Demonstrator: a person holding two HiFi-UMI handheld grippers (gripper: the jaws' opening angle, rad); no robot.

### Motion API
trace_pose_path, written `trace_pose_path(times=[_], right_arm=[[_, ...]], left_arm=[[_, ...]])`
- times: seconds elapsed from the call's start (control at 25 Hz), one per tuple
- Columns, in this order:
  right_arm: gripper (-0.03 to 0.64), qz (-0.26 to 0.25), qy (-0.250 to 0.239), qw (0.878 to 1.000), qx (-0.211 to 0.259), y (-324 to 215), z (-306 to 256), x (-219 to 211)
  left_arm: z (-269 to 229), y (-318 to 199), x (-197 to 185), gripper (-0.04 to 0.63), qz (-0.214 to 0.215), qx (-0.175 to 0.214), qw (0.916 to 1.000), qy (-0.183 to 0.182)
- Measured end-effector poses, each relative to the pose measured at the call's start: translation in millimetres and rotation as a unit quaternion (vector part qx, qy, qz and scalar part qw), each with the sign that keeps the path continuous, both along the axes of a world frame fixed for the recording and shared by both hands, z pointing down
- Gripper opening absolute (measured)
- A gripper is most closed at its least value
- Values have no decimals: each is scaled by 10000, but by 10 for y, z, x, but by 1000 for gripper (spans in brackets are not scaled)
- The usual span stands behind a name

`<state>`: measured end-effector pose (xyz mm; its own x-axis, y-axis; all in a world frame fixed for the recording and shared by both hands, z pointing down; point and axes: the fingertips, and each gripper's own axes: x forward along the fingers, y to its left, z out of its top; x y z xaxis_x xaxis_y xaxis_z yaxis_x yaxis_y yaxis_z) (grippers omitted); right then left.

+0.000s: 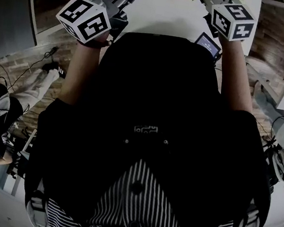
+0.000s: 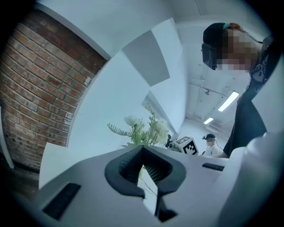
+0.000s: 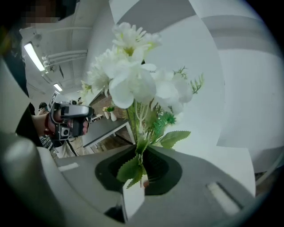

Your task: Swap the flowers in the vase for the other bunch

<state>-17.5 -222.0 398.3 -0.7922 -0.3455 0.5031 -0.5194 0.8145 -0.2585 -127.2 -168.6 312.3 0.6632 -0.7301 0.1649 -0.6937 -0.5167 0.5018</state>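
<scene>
My right gripper (image 3: pixel 144 174) is shut on the green stems of a bunch of white flowers (image 3: pixel 133 80). The blooms stand upright above its jaws and a leaf (image 3: pixel 133 168) hangs between the pads. In the left gripper view the same bunch (image 2: pixel 144 129) rises beyond my left gripper (image 2: pixel 148 177), beside the right gripper's marker cube (image 2: pixel 188 144). The left jaws stand together with only a thin slit, and nothing is gripped. In the head view both marker cubes (image 1: pixel 85 18) (image 1: pixel 232 21) show at the top, with the jaws cut off. No vase is in sight.
A white table (image 1: pixel 157 12) lies ahead of the person, with a small screen device (image 1: pixel 207 45) near its edge. A brick wall (image 2: pixel 40 88) is at the left. Other people (image 2: pixel 211 144) and a far table (image 3: pixel 102 128) with small vases stand behind.
</scene>
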Motion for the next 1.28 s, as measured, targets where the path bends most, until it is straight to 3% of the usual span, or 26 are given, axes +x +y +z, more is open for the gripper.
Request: trace_pose_path(times=[0.24, 0.4, 0.56, 0.88, 1.04, 1.28], right_arm=[[38, -107, -331, 9993, -104, 80, -275, -49], [37, -156, -639, 9963, -545, 133, -313, -143], [37, -322, -967, 9905, -926, 228, -258, -377], [32, -587, -809, 9839, -1481, 319, 14, -842], [31, -404, -726, 9764, -1991, 288, 420, -1113], [29, -92, -441, 9713, -2335, 343, 907, -1472]], left_arm=[[-2, 1, 6, 5, -2, 44, 10000, 42], [-19, -10, 0, 5, -49, 34, 10000, 59], [-19, 95, -58, 5, 3, 142, 9998, -145], [-15, 266, -378, 5, -394, -27, 9992, -104], [130, 329, -717, 5, -622, -147, 9979, -81], [191, 564, -1174, 5, -903, -240, 9956, -41]])
